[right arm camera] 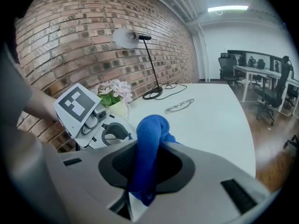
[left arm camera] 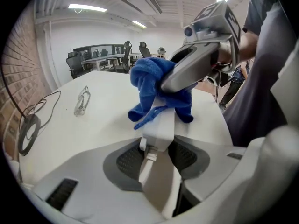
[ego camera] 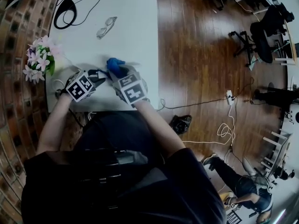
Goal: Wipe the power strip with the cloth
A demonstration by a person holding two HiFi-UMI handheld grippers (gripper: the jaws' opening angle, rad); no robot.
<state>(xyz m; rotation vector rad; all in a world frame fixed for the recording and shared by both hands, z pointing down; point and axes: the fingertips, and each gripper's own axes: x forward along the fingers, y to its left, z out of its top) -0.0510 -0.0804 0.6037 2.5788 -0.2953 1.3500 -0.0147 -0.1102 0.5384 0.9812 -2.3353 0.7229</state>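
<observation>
White surface (ego camera: 135,22) beside a brick wall (right arm camera: 70,31): near its front edge the power strip (left arm camera: 159,125), a light, rigid, smooth plastic bar, seems best held at its cord end. The left tool (left arm camera: 158,160) clamps it there, jaws partly spread. The right tool (right arm camera: 147,167) pinches the soft, bunched cloth (right arm camera: 148,139) against the strip's far end.

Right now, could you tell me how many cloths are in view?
1: the blue cloth, clamped in the right gripper and draped over the power strip that the left gripper holds. Another could lie hidden beneath the grippers.
</observation>
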